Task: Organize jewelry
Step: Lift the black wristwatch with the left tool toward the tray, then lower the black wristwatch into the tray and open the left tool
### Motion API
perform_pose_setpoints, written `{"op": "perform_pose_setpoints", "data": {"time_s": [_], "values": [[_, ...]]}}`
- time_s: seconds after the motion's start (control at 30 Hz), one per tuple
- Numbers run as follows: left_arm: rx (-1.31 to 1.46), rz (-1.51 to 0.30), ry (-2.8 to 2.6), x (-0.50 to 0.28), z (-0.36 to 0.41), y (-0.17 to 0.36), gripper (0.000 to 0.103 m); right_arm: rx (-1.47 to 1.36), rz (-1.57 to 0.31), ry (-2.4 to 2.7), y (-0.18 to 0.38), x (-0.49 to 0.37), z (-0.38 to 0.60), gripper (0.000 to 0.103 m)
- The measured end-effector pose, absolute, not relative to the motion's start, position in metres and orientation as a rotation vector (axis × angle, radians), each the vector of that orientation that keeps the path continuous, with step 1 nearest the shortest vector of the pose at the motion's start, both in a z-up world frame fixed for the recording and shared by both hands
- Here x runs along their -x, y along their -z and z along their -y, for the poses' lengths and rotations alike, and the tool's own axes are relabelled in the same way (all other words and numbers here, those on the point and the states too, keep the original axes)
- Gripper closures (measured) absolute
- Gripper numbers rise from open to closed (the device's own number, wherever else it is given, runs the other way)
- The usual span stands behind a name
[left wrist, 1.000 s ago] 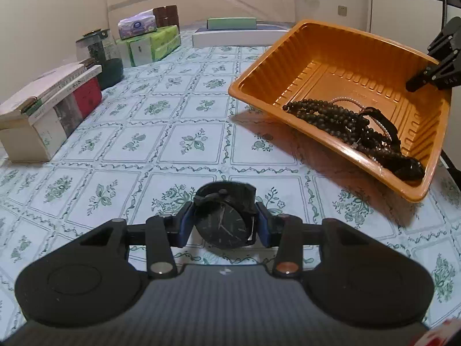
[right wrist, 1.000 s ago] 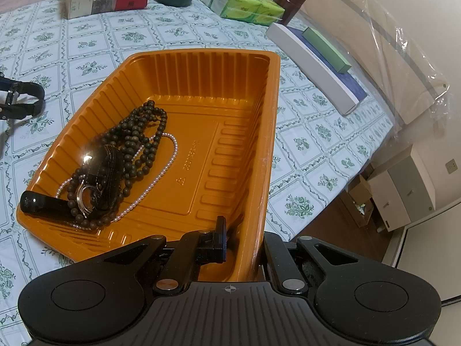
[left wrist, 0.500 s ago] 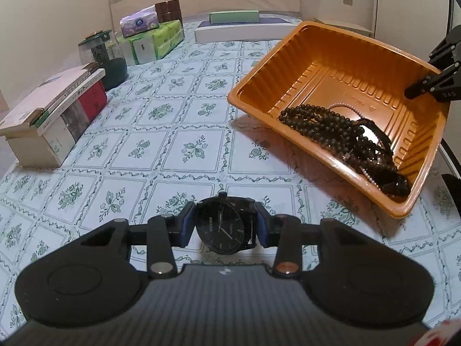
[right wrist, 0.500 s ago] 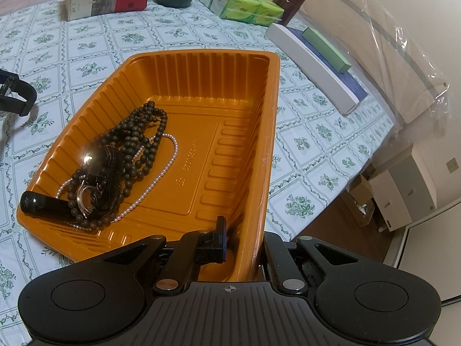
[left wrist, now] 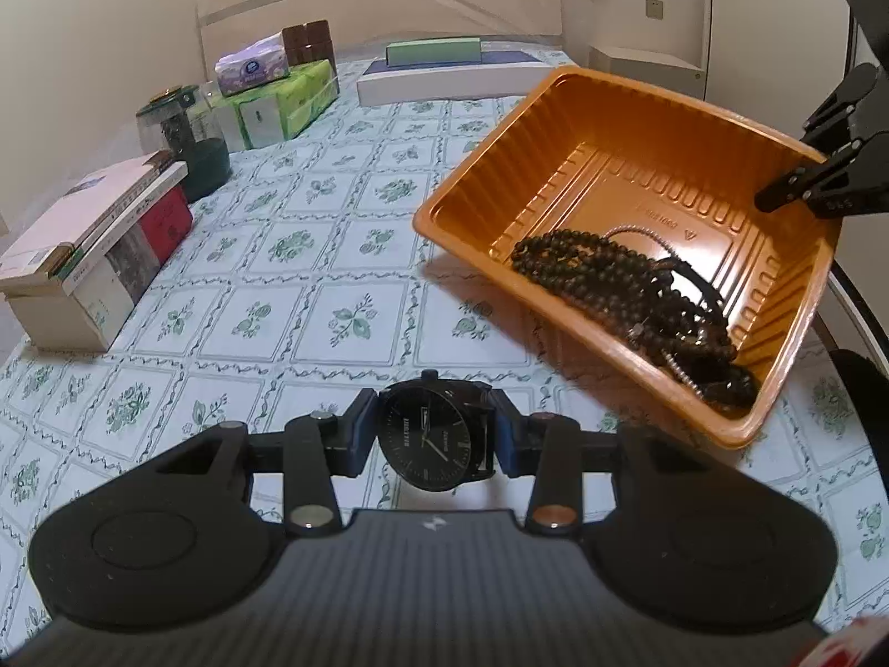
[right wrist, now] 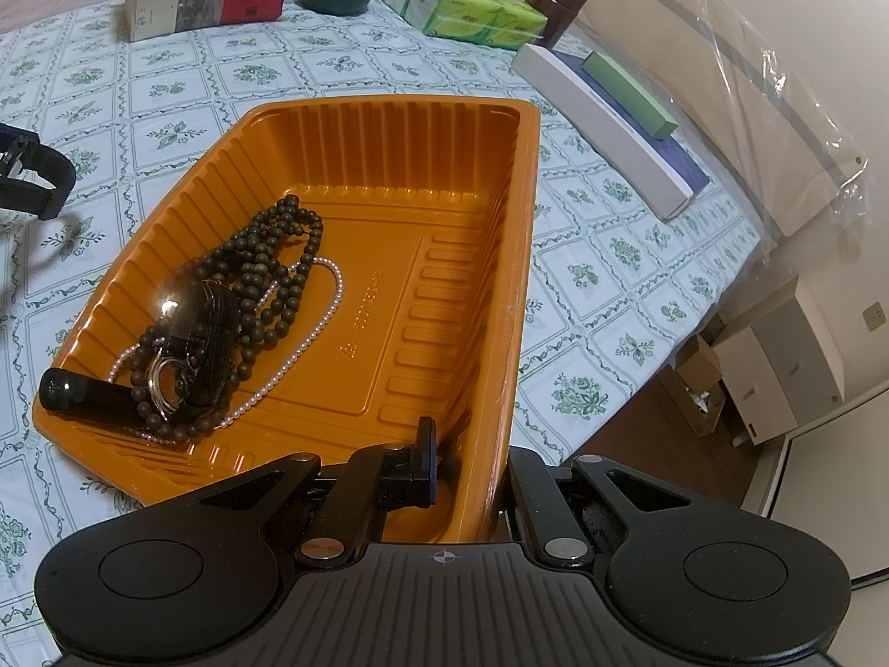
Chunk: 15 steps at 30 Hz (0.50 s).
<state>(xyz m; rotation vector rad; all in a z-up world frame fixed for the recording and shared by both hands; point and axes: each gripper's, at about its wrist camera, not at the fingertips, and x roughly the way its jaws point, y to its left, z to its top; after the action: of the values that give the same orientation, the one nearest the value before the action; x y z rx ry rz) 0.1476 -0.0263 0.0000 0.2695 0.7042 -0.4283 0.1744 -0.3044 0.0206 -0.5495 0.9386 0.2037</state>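
We see a ribbed orange plastic tray (right wrist: pixel 489 255) on a white tablecloth with a green floral grid print (left wrist: pixel 328 322). We note a dark brown bead string (right wrist: pixel 278 255), a pale pearl strand (right wrist: pixel 311 333), a black-faced wristwatch (left wrist: pixel 436 433), blue gripper pads (left wrist: pixel 361 439) and lime-green tissue packs (right wrist: pixel 472 14).

- Your right tongs (right wrist: pixel 467 472) hide one pad behind the orange tray's (right wrist: pixel 517 289) wall.
- The watch (left wrist: pixel 436 433) strap drops out of sight behind your left tongs (left wrist: pixel 436 436).
- The dial lettering is too small to read.
- The tangled beads (right wrist: pixel 266 267) cover most of the pearl strand (right wrist: pixel 328 300).
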Motion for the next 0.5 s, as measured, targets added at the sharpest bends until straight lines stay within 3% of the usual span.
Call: {"op": "perform_pose_setpoints", "data": {"time_s": [0.5], "values": [[-0.285,-0.658,0.505,-0.152,0.063,-0.024,0.065,0.548,-0.938,-0.205,-0.02,-0.175,0.304,0.097]]}}
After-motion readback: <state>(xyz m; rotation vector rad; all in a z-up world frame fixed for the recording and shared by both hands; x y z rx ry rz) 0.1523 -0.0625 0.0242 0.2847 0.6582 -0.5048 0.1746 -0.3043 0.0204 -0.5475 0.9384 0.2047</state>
